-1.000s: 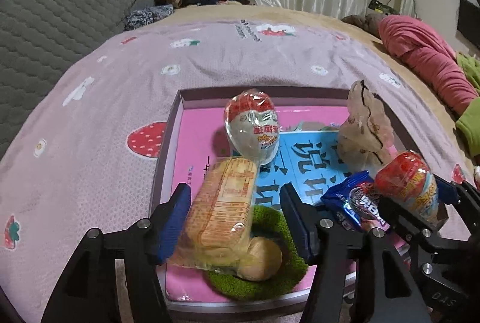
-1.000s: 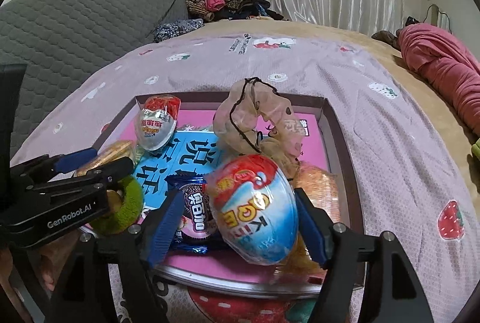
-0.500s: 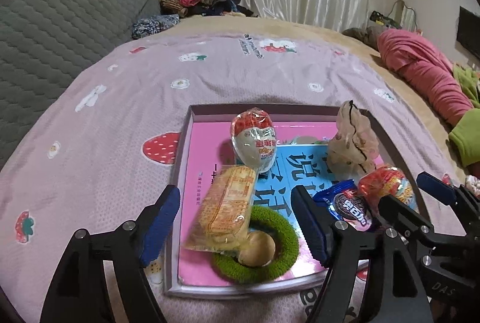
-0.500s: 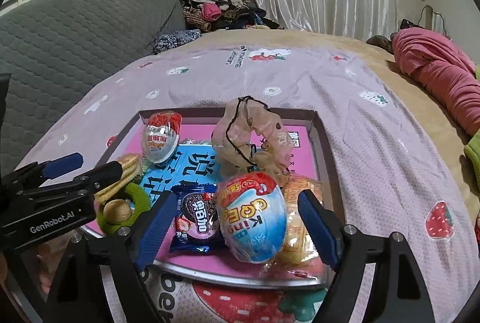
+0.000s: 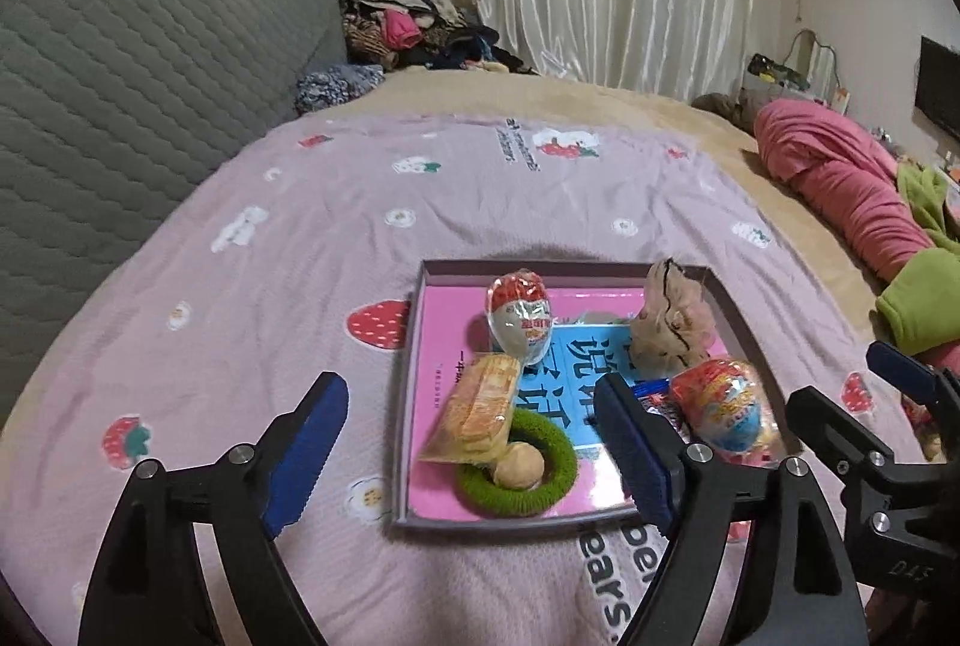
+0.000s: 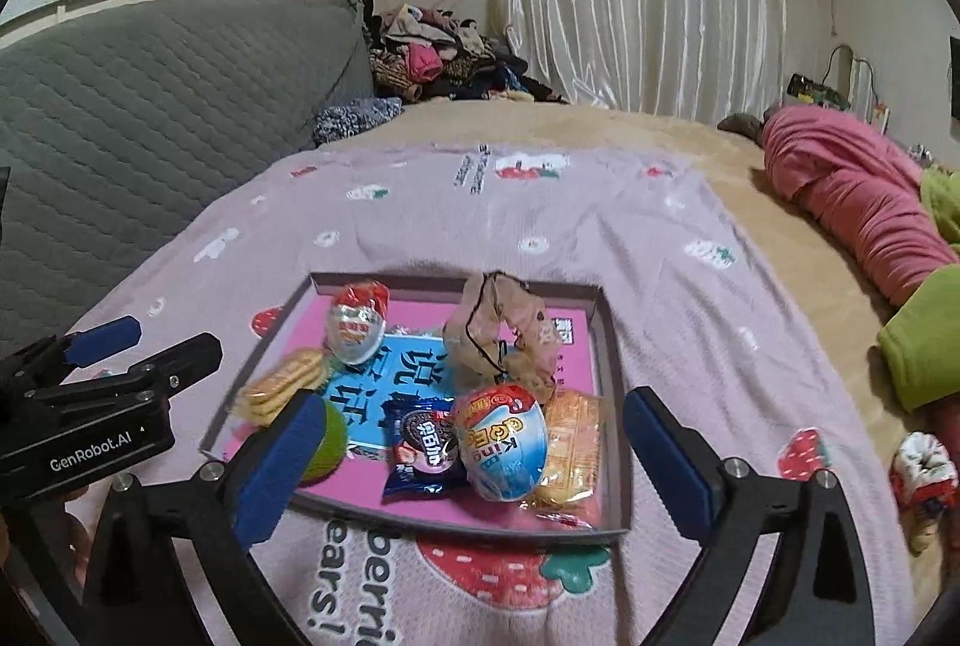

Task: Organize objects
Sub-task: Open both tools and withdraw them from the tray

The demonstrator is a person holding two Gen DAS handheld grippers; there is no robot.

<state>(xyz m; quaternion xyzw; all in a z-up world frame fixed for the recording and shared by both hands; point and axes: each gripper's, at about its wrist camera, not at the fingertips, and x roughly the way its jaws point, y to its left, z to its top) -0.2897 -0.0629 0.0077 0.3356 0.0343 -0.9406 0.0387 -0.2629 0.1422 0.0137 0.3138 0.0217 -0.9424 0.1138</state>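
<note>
Both jaws opening wide, nothing between them — left hand-held gripper (image 5: 474,445) and right hand-held gripper (image 6: 474,460) hover above the tray (image 6: 609,340). Below lie the biscuit pack (image 5: 480,409) and blue egg (image 6: 501,445) (both in the tray, on the bed).

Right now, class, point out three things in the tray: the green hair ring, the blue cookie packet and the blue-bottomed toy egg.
Green hair ring (image 5: 543,496): left wrist view, its near fuzzy rim.
Blue cookie packet (image 6: 423,442): right wrist view, middle of wrapper.
Blue-bottomed toy egg (image 6: 499,442): right wrist view, centre of its wrapped shell.

Left gripper (image 5: 474,457) risen off the biscuit pack (image 5: 480,409), right gripper (image 6: 474,466) off the blue egg (image 6: 501,445), both jaws opening, empty
</note>
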